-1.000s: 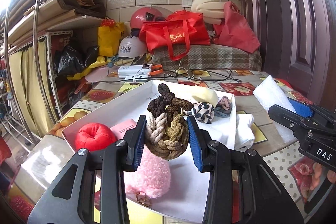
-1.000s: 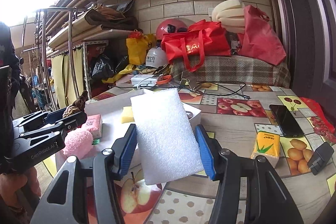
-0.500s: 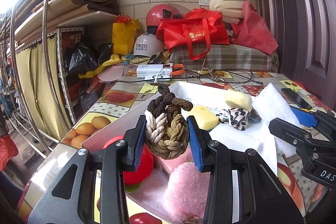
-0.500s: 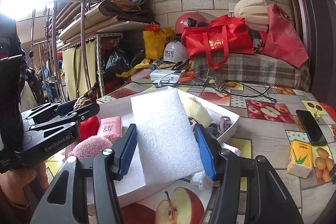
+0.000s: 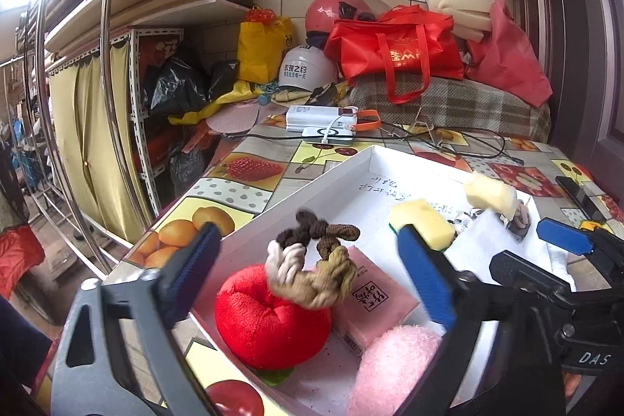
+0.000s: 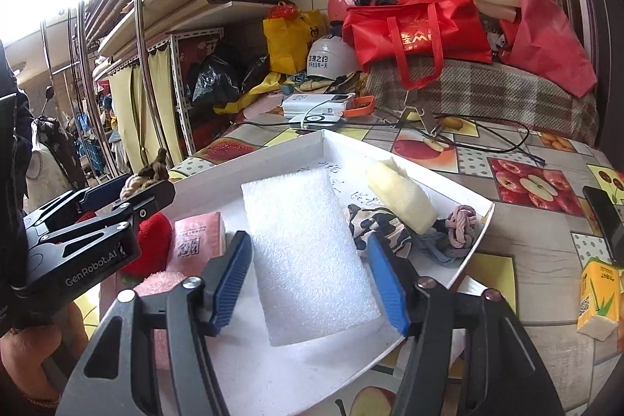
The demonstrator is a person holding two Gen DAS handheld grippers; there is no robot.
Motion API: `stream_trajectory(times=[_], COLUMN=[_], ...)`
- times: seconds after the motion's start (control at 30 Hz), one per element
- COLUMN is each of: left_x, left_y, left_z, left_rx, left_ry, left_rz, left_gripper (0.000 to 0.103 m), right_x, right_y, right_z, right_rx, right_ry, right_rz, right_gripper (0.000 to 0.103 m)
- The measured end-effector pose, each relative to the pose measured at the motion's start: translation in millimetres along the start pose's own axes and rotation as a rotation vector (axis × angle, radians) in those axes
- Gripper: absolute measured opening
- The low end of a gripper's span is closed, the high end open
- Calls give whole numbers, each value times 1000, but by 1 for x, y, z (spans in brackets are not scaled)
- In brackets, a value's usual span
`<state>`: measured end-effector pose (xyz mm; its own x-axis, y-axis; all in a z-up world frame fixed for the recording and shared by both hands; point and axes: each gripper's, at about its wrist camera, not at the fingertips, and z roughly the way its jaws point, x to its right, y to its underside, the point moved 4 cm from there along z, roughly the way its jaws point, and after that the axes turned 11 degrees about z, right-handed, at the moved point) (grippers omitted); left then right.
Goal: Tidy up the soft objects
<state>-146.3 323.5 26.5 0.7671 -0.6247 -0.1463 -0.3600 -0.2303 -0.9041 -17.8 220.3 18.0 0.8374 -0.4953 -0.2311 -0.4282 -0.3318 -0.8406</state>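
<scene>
My left gripper (image 5: 308, 256) hangs over the near end of the white tray (image 5: 296, 197), its jaws opening wide. The braided brown-and-cream rope (image 5: 312, 268) lies loose between them, resting on a red plush apple (image 5: 269, 314) and a pink packet (image 5: 374, 303); neither pad touches it. My right gripper (image 6: 308, 248) is over the same tray (image 6: 253, 158), jaws opening, with the white foam sheet (image 6: 308, 252) free between the blue pads. The left gripper (image 6: 117, 190) shows at the left of the right wrist view.
The tray also holds a pink fluffy ball (image 5: 394, 365), a yellow sponge (image 5: 421, 221), a pale foam chunk (image 6: 401, 197), a patterned cloth (image 6: 374, 221) and a knotted cord (image 6: 462, 221). A phone (image 6: 608, 217) and tissue pack (image 6: 598, 295) lie right; power banks (image 5: 323, 115) and cables behind.
Both grippers slid further over the tray and their jaws spread. The rope dropped out of the left grip onto the red plush. The foam sheet came free of the right pads.
</scene>
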Motion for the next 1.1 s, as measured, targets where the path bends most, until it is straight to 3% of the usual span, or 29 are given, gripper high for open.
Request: stream_trajectory(times=[0.03,0.07,0.47,0.63,0.77,0.93,1.0,1.1], left_x=[0,2,-8,-1,8,53,71,89], left_y=[0,-1,0,1,6,6,6,3], left_z=[-2,-4,-15,-26,-40,-64,-70,-76], left_rx=[10,19,75,108,116,141,144,153], left_ry=[-1,-7,-52,-55,-1,138,198,234], left_rz=[6,13,-27,-5,-29,23,44,86], left_gripper=[103,103,103,103,103,103,103,103], right_x=[0,0,15,44,90,142,147,128], right_y=[0,0,-6,-3,-1,-2,-1,6], right_z=[-1,-2,-16,-37,-62,-82,-72,-57], right_rx=[7,14,88,97,106,82,4,-110], right_ry=[4,8,35,61,114,181,123,-46], right_rz=[0,0,60,76,127,171,146,65], right_gripper=[101,103,103,103,103,103,103,103])
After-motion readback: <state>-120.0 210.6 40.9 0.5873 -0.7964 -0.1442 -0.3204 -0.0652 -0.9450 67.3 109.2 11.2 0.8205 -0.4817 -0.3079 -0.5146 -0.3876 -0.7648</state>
